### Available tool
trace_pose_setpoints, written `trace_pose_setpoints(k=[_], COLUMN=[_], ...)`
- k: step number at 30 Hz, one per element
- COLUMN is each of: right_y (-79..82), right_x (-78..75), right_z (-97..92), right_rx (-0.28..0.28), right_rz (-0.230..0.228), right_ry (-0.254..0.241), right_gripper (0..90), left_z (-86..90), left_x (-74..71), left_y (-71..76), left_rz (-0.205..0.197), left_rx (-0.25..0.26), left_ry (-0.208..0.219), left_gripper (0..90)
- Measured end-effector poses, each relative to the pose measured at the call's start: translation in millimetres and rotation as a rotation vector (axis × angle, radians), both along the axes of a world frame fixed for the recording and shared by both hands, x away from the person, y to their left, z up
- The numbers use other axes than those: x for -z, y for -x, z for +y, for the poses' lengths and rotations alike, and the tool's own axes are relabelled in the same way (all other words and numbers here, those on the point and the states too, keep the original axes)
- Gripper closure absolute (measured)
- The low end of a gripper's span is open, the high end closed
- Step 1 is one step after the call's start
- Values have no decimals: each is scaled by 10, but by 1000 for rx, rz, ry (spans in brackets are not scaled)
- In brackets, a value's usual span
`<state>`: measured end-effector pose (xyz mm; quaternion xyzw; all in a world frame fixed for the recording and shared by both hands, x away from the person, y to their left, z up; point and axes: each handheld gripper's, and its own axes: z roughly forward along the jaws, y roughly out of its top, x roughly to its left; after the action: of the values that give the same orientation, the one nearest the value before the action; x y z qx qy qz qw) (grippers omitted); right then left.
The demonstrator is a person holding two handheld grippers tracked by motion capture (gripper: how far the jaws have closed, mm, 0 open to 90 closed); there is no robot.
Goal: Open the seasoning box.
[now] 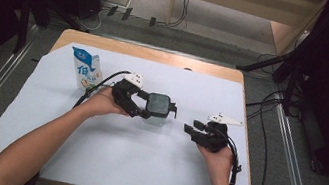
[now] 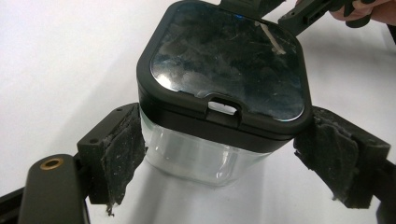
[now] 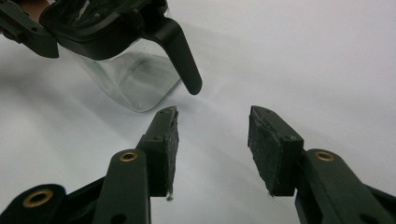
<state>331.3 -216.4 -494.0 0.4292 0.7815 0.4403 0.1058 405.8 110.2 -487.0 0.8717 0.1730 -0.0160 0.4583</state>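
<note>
A clear jug (image 1: 157, 105) with a black lid (image 2: 224, 60) and a black handle (image 3: 180, 51) stands on the white paper. My left gripper (image 1: 152, 108) reaches in from the left with its jaws on either side of the jug, just under the lid. Its pads (image 2: 123, 149) sit close beside the clear wall, and I read the left gripper (image 2: 219, 158) as open around the jug. My right gripper (image 1: 194, 128) is to the right of the jug. In its own view the right gripper (image 3: 212, 140) is open and empty, a little short of the handle.
A blue and white milk carton (image 1: 86, 69) stands upright at the back left of the paper. The white paper (image 1: 141, 159) covers most of the wooden table (image 1: 148, 53). Cables trail from both grippers, and black stands flank the table.
</note>
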Motion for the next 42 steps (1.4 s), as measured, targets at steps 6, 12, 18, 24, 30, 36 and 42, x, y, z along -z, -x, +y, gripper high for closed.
trace_pose_setpoints(k=[6, 12, 18, 24, 30, 36, 42], right_y=[-7, -13, -21, -44, -64, -73, -73], right_x=[11, 17, 15, 14, 16, 18, 20], right_z=[15, 16, 29, 55, 85, 99, 101], right_rx=[-9, -12, -13, -23, -31, -39, -39], right_rz=[-1, 5, 4, 3, 4, -1, 2], right_ry=[3, 7, 4, 3, 2, 0, -4], right_gripper=[540, 540, 541, 541, 543, 546, 553], left_z=[22, 32, 48, 80, 104, 118, 97], left_x=[-27, -54, -81, -114, -147, -178, -254], left_y=[-2, 9, 22, 32, 39, 53, 70], left_rz=[-2, 1, -5, -9, -19, -23, -34], left_rx=[-3, -6, -12, -17, -26, -26, -2], left_ry=[0, -3, -4, -13, -7, -4, -7], left_gripper=[179, 188, 201, 232, 297, 312, 363])
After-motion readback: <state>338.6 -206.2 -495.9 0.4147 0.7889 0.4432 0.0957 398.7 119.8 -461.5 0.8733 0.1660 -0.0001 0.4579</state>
